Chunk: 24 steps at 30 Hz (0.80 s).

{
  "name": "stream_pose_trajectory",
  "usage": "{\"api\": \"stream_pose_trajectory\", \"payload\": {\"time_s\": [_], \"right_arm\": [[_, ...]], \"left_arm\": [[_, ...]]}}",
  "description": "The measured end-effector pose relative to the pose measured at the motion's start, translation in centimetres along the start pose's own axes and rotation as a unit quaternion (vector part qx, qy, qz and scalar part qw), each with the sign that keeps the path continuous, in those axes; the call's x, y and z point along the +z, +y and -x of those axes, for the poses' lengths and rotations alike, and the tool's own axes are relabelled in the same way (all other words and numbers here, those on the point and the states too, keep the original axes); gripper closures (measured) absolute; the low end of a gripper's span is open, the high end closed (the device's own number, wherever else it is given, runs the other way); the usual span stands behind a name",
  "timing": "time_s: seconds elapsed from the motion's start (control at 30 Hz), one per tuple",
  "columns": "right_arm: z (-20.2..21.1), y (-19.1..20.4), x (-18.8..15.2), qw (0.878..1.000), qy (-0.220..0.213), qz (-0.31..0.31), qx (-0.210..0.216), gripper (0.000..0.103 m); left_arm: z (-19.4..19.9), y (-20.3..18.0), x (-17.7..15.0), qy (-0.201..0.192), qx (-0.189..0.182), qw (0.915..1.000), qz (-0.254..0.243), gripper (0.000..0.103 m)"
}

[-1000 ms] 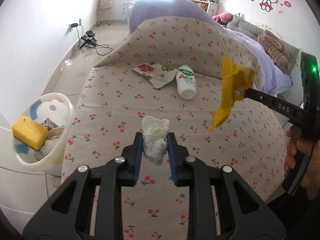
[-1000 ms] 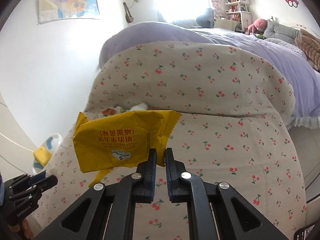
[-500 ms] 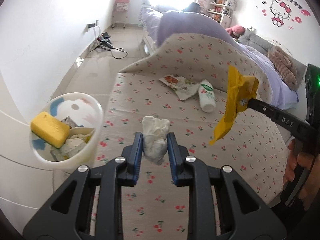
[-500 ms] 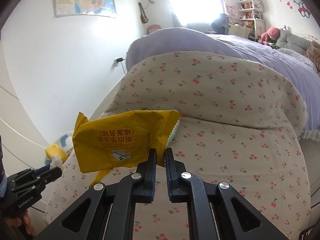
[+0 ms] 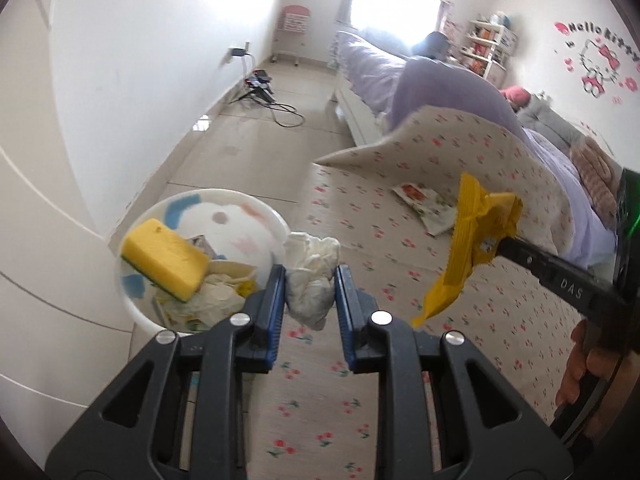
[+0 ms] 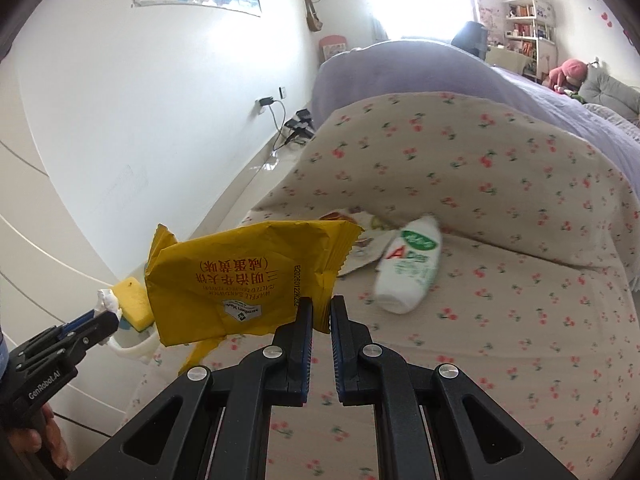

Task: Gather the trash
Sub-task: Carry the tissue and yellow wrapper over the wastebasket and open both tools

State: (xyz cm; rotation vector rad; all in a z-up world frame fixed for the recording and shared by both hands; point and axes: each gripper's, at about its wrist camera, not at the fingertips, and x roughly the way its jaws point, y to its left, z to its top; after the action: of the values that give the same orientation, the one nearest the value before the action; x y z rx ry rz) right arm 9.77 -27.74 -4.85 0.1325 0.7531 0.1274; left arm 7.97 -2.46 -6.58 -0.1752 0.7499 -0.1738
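My left gripper (image 5: 310, 276) is shut on a crumpled white tissue (image 5: 310, 280), held right beside the rim of a white trash bin (image 5: 256, 208). The bin holds a yellow sponge (image 5: 164, 258) and crumpled paper. My right gripper (image 6: 321, 312) is shut on a yellow snack wrapper (image 6: 240, 276), held above the bed; the wrapper also shows in the left wrist view (image 5: 472, 236). A white bottle (image 6: 410, 266) and a printed wrapper (image 5: 428, 204) lie on the cherry-print sheet (image 6: 480, 320). The left gripper with the tissue shows in the right wrist view (image 6: 106, 312).
A folded cherry-print quilt (image 6: 460, 152) and purple blanket (image 6: 400, 68) rise behind the trash. A white wall (image 5: 140, 80) and tiled floor with cables (image 5: 276, 108) lie left of the bed. The bin stands at the bed's left edge.
My left gripper has swung left with the tissue, to the bin's rim. My right gripper has moved left with the yellow wrapper, and the bottle has come into its view.
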Motion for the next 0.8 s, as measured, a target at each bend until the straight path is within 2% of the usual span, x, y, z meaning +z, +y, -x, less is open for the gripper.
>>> {"api": "stream_pose_trajectory", "payload": {"time_s": [0.23,0.43,0.73,0.77,0.8], "right_arm": [[-2.6,3.0,0.8,1.000,0.023,-0.008,-0.004,0.094],[-4.5,6.2,1.3,1.000,0.028,0.001,-0.008,0.093],[-7.6,10.2,1.6,0.999,0.042,0.012,-0.001,0.093],[-8.1,10.5,1.6,0.999,0.046,0.010,-0.001,0.093],[-8.4,10.7,1.6,0.999,0.048,0.008,-0.001,0.093]], "left_arm": [[-1.0,4.4,0.6,-0.002,0.029,0.9977,0.061,0.076],[-2.3,7.8,0.2,0.005,0.040,0.9914,0.124,0.076],[-3.4,8.7,0.0,0.007,0.049,0.9907,0.127,0.076],[-3.4,8.8,0.0,0.007,0.046,0.9908,0.127,0.070],[-3.4,9.0,0.1,0.009,0.040,0.9908,0.129,0.059]]}}
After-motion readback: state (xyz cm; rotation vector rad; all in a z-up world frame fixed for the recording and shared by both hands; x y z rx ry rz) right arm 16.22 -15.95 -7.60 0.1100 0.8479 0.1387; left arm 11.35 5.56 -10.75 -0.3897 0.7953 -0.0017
